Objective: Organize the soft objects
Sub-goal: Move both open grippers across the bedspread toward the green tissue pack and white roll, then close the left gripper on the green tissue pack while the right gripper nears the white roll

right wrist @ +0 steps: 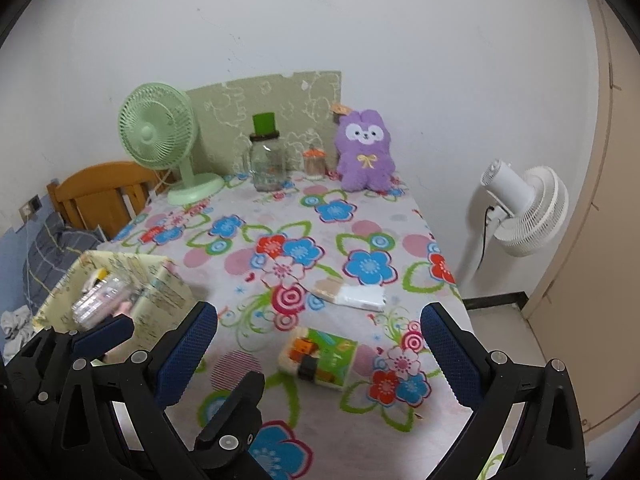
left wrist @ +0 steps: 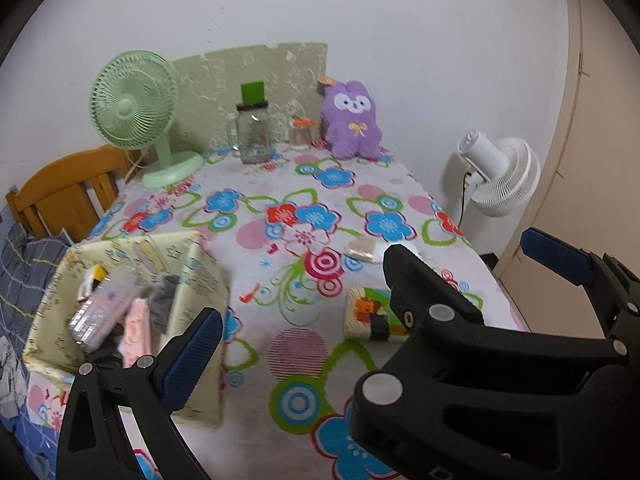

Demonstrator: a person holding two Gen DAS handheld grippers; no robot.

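Packet [right wrist: 320, 358] lies on tablecloth between right gripper's [right wrist: 320, 354] spread fingers [right wrist: 188, 354].

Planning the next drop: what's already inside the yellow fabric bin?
The yellow fabric bin holds a clear plastic pack, a pink item, grey cloth and something yellow-white. Whatever lies beneath them is covered.

Purple plush bunny [right wrist: 365, 151] upright at table's far edge; colorful tissue pack [right wrist: 320, 358] flat near front; white pack [right wrist: 349, 293] behind it.
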